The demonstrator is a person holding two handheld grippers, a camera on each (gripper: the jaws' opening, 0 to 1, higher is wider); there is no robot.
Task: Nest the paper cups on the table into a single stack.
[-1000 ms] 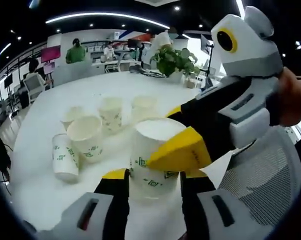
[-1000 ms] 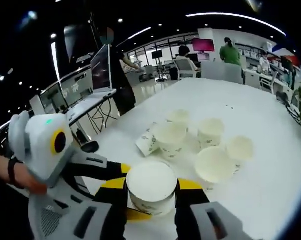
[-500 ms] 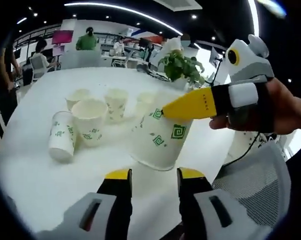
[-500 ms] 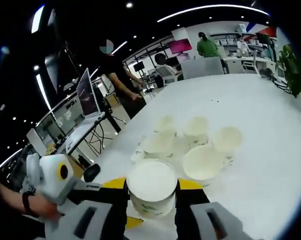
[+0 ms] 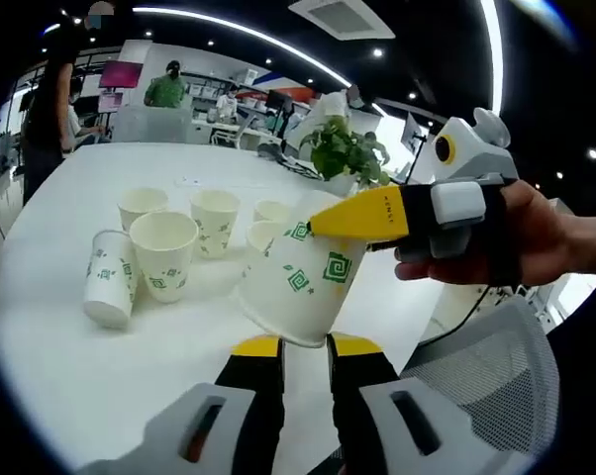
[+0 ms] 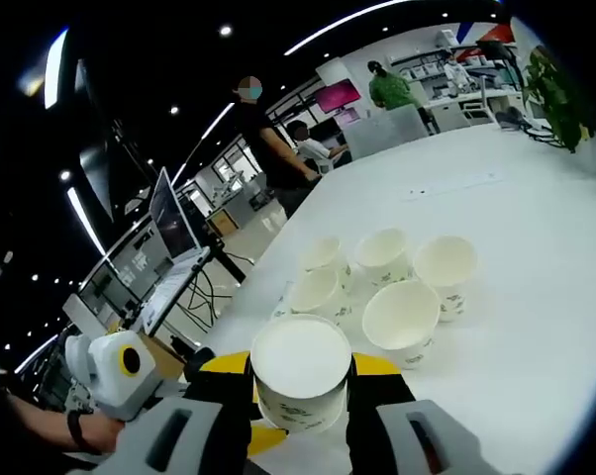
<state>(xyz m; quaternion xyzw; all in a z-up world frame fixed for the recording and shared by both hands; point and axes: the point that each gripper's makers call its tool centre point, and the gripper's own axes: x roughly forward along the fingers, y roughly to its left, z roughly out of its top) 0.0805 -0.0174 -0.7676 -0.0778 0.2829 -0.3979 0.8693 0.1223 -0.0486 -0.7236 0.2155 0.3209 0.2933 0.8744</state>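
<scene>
Light: bright ceiling strips, even.
Glare: white table washed out.
Distortion: strong edge curvature.
Focus: background soft.

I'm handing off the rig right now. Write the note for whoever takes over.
Right gripper: shut on the held cup, lifted and tilted above the white table.
Left gripper: holds nothing; jaws close together below that cup.
On the table: several loose cups, one large cup upright, one cup upside down.
Done: one cup picked up.
Left: nest it, then stack the others.
</scene>
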